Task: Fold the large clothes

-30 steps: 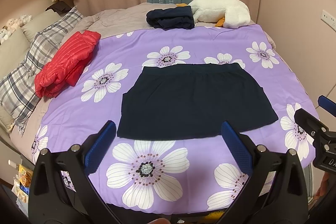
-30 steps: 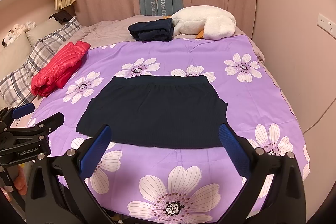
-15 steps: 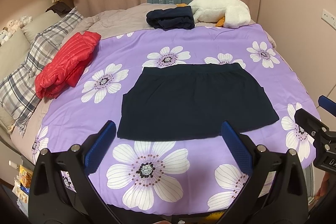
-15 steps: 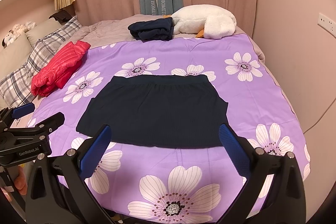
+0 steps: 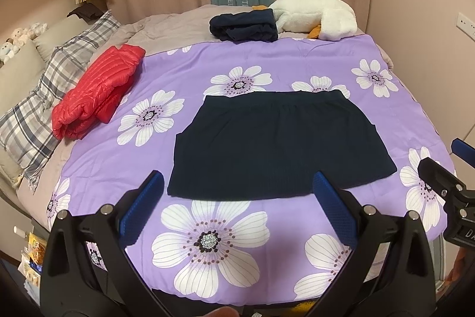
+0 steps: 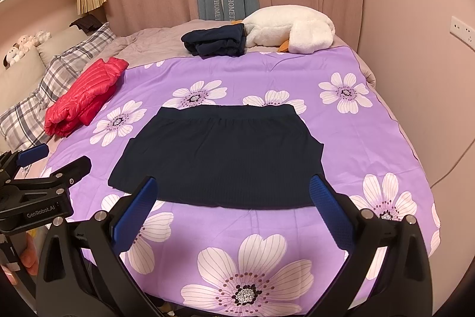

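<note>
A dark navy garment (image 5: 276, 144) (image 6: 219, 156) lies spread flat on the purple flowered bedspread (image 5: 207, 73) (image 6: 341, 132), its waistband at the far side and its hem towards me. My left gripper (image 5: 237, 183) hovers open above the near edge of the bed, just short of the hem, with nothing between its blue pads. My right gripper (image 6: 234, 189) stands open the same way, its fingertips over the hem's near edge. Each gripper shows at the side of the other's view.
A folded red puffer jacket (image 5: 95, 94) lies at the left by a plaid pillow (image 5: 50, 97). A folded dark garment (image 5: 243, 25) and a white plush toy (image 5: 317, 17) rest at the far end. Curtains hang behind; a wall runs along the right.
</note>
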`<control>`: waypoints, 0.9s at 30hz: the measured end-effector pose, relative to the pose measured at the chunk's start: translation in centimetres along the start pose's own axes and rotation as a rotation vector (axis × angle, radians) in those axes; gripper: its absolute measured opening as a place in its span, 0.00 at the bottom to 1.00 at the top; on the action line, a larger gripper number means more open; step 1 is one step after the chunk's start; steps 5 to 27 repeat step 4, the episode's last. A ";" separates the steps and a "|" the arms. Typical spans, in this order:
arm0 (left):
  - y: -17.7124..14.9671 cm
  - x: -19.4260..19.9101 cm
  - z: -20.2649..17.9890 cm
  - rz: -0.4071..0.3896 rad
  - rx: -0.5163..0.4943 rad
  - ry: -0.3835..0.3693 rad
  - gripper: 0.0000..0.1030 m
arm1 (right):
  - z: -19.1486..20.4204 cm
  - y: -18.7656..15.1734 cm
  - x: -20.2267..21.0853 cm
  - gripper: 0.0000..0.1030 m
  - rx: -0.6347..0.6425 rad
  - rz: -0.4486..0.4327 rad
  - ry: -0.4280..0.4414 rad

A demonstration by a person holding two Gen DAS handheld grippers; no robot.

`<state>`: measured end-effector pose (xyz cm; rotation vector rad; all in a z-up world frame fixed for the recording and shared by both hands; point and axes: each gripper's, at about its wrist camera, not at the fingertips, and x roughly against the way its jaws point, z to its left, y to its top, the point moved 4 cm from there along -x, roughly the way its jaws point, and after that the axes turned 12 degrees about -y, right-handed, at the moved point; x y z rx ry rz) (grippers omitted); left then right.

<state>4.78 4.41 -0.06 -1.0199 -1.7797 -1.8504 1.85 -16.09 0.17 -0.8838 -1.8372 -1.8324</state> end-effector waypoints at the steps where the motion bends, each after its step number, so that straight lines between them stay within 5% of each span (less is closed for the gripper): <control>1: 0.0 0.0 0.0 0.002 0.000 -0.002 0.98 | -0.1 0.0 0.0 0.99 0.001 0.000 -0.001; 27: 0.0 -0.1 0.0 0.008 -0.002 -0.001 0.98 | -0.1 0.0 -0.1 0.99 0.001 0.000 0.000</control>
